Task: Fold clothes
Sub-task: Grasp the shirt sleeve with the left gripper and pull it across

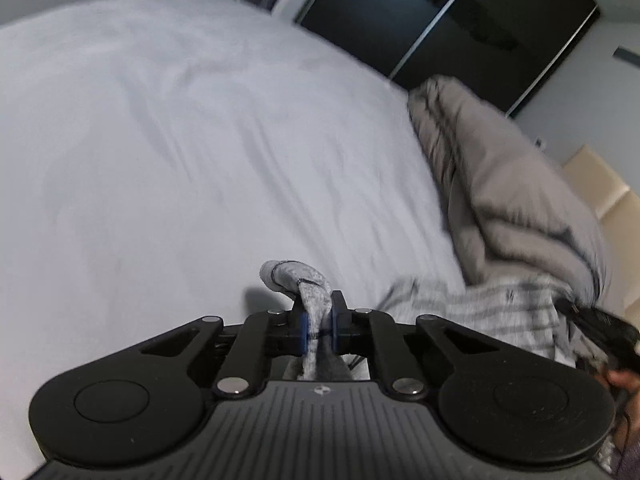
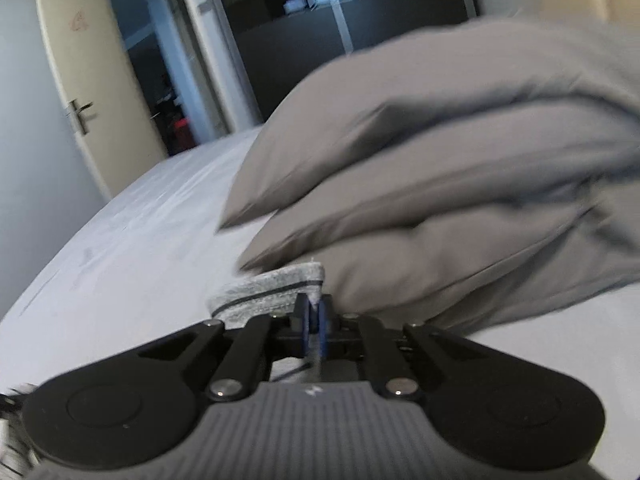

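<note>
Left gripper [image 1: 319, 326] pinching hem of striped grey garment [image 1: 480, 312]; right gripper [image 2: 316, 330] pinching other edge. Cloth light, soft, floppy; hold near corners, on bed [image 1: 180, 140].

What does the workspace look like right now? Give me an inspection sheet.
Surface: bed sheet, white, lightly wrinkled.
Job's things: grey striped garment on the sheet, an edge pinched in each gripper.
Clutter: grey pillows stacked beside the garment.
Grippers: left gripper shut on the garment; right gripper shut on the garment.
Cables: nothing seen.
Surroundings: dark wardrobe behind the bed; cream door open.
</note>
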Tool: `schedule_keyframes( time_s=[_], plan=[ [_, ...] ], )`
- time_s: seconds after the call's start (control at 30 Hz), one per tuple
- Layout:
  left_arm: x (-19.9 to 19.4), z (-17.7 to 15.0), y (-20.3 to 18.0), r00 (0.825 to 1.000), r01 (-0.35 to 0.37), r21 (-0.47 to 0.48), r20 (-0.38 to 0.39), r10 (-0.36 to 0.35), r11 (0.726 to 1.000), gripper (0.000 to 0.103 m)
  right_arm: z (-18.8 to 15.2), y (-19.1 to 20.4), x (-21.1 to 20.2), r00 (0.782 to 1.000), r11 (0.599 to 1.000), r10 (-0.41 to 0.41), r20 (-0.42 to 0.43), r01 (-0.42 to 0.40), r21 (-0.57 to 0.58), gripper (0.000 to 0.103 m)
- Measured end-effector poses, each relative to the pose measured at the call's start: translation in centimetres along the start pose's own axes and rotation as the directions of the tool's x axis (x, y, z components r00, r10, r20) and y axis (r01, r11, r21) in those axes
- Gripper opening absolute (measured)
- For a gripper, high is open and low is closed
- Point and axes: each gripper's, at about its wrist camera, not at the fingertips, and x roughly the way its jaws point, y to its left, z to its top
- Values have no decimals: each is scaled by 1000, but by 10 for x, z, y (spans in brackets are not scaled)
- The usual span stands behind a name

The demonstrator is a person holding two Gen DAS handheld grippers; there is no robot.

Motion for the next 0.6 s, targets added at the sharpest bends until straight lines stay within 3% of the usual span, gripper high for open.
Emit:
schedule_keyframes(
  time_s=[0.13,0.27,0.43,0.53,0.57,0.6],
  plan=[
    [-15,32,-13,996,-35,79,83,29,996,7,31,-23,-37,991,993,-109,81,113,-43,5],
    [-16,65,-31,984,-116,168,150,91,979,5,59,-39,-55,974,977,-194,118,202,-62,5],
    [4,86,-43,962,-236,240,195,192,942,5,65,-56,-43,965,965,-243,102,251,-75,5],
    [28,82,-43,955,-286,286,158,250,914,6,53,-58,-27,964,957,-260,60,265,-116,5],
    [38,78,-43,954,-295,304,138,265,906,8,47,-59,-19,964,956,-263,39,266,-126,6],
    [43,73,-43,949,-312,313,142,281,897,18,42,-61,-10,965,956,-263,17,263,-128,10]
  ],
)
